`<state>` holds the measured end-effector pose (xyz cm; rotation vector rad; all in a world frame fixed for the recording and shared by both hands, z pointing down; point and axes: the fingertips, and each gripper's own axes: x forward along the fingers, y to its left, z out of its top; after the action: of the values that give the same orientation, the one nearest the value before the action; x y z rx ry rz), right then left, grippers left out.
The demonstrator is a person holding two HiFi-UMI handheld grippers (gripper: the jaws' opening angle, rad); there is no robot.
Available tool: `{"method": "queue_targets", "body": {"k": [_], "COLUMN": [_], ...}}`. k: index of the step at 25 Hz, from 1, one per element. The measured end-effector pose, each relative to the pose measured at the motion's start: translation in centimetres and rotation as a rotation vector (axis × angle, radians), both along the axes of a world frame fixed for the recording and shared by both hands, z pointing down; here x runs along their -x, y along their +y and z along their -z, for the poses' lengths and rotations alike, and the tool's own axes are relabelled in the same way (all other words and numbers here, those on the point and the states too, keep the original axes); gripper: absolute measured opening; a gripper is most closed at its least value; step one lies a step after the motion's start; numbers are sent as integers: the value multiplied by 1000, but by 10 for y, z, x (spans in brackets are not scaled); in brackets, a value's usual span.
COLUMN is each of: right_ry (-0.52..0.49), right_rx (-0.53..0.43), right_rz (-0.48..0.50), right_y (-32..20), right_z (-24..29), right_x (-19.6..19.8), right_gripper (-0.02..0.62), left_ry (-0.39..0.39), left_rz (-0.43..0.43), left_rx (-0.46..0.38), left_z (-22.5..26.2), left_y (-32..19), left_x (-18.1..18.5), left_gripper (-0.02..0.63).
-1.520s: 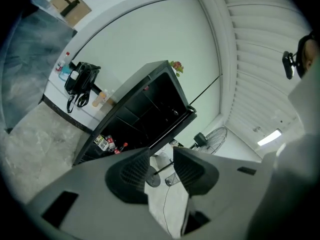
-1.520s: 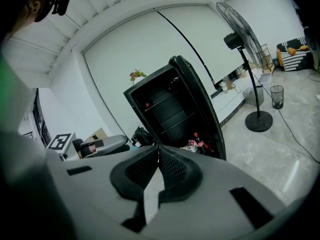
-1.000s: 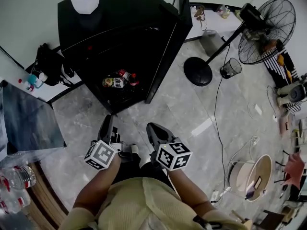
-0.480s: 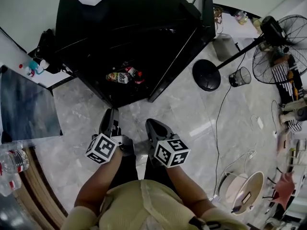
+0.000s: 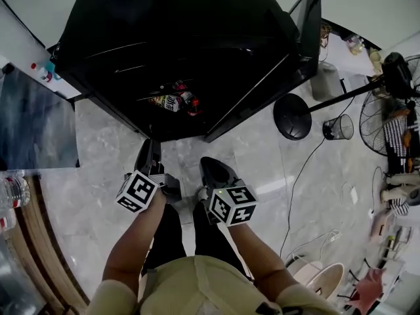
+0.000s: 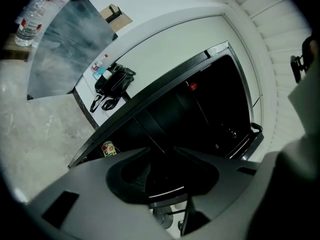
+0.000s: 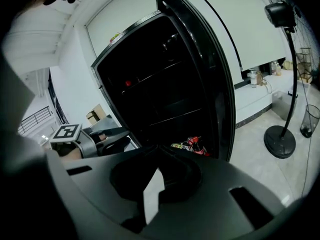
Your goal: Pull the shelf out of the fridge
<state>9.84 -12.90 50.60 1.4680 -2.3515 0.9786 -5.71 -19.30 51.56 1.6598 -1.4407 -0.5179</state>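
The black fridge point(image 5: 197, 38) stood open, a shelf point(image 7: 172, 116) seated inside and drink bottles point(image 5: 172, 102) lying on its bottom level. Before it, the left tool point(image 5: 150, 148) hung apart and empty, and the right tool point(image 5: 205, 164) hung closed, neither touching the fridge.

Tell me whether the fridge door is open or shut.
Open. The fridge door stands swung out to the right, exposing the dark inside with its shelves and bottles at the bottom.
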Motion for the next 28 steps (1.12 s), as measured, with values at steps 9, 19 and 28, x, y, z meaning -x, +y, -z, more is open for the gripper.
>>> {"method": "queue_targets", "body": {"k": [9, 19, 28], "right_ry": [6, 16, 8], "right_rx": [28, 25, 60], "right_rz": [36, 19, -1], "right_y": [-22, -44, -43], "right_z": [-33, -58, -76], "right_x": [-6, -15, -23], "right_gripper": [17, 17, 16], "left_ry": [-10, 47, 99], "left_rz": [104, 143, 192], "left_rx": [4, -37, -82], "left_z": [-33, -46, -54], "left_y": [-38, -79, -112], "left_x": [3, -3, 0], "left_gripper": [130, 130, 130]}}
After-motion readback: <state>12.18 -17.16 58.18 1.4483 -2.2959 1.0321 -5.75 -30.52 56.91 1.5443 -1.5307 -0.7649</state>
